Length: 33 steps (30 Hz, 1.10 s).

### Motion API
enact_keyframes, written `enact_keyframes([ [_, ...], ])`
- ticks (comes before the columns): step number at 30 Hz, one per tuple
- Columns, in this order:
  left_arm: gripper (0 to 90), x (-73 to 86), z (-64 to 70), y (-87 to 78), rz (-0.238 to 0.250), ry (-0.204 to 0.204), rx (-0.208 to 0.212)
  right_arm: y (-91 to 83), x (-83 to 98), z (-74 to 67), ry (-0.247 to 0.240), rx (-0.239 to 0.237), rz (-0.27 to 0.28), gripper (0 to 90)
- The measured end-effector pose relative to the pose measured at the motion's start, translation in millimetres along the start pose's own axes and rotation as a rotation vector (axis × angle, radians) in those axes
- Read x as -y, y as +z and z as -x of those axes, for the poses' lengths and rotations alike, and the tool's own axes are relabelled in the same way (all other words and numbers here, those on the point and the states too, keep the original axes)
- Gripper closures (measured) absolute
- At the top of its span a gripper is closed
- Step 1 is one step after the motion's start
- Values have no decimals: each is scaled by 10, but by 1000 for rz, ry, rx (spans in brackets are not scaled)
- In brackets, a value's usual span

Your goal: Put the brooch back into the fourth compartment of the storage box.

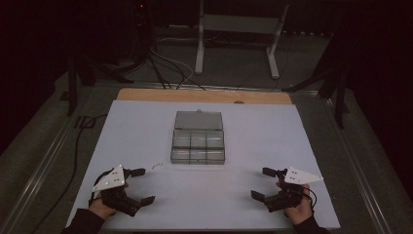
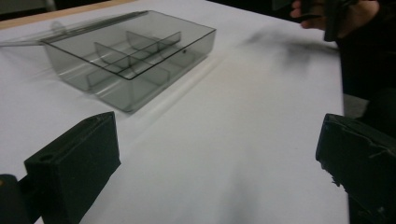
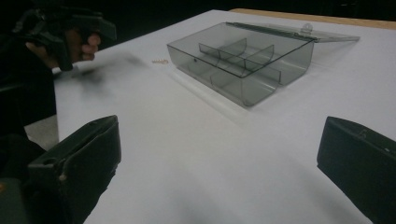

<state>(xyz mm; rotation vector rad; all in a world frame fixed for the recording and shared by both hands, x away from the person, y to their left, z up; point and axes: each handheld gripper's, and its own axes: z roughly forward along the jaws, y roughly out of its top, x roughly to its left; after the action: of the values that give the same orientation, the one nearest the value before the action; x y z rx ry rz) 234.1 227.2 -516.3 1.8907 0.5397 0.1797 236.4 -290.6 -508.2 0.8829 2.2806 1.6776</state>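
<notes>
A clear grey compartment box [image 1: 198, 146] sits in the middle of the white table top [image 1: 253, 126], its lid [image 1: 198, 120] folded back flat behind it. Its several compartments look empty in the left gripper view [image 2: 130, 56] and the right gripper view [image 3: 240, 58]. A small pinkish item [image 1: 157, 165] lies on the table left of the box, also seen far off as a tiny item [image 3: 160, 61]. My left gripper [image 1: 141, 185] rests near the front left, open, nothing between its jaws. My right gripper [image 1: 262, 183] rests at the front right, open and empty too.
A wooden strip [image 1: 204, 95] edges the far side of the table. Beyond it lie cables [image 1: 165, 68] and a white stand's legs [image 1: 236, 44] on the dark floor. Dark posts [image 1: 73, 83] stand at both sides.
</notes>
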Motion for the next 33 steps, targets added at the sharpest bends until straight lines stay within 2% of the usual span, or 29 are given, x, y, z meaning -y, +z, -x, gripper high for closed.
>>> enact_keyframes([
  [7, 12, -69, 65, 26, -15, 33, 42, -4, -36, -19, -4, 0, 24, 0],
  [12, 12, -208, 107, 16, -4, 64, 71, 3, -52, -35, -12, -2, 25, 0],
  [17, 12, -288, 87, -14, 9, 76, 61, 9, -63, -51, -13, -3, 29, 0],
  [24, 12, -390, -8, -60, 33, 77, 37, 11, -66, -48, -6, -2, 32, 0],
  [33, 12, -496, -159, -90, 60, 62, -4, 7, -70, -46, 1, -4, 36, 0],
])
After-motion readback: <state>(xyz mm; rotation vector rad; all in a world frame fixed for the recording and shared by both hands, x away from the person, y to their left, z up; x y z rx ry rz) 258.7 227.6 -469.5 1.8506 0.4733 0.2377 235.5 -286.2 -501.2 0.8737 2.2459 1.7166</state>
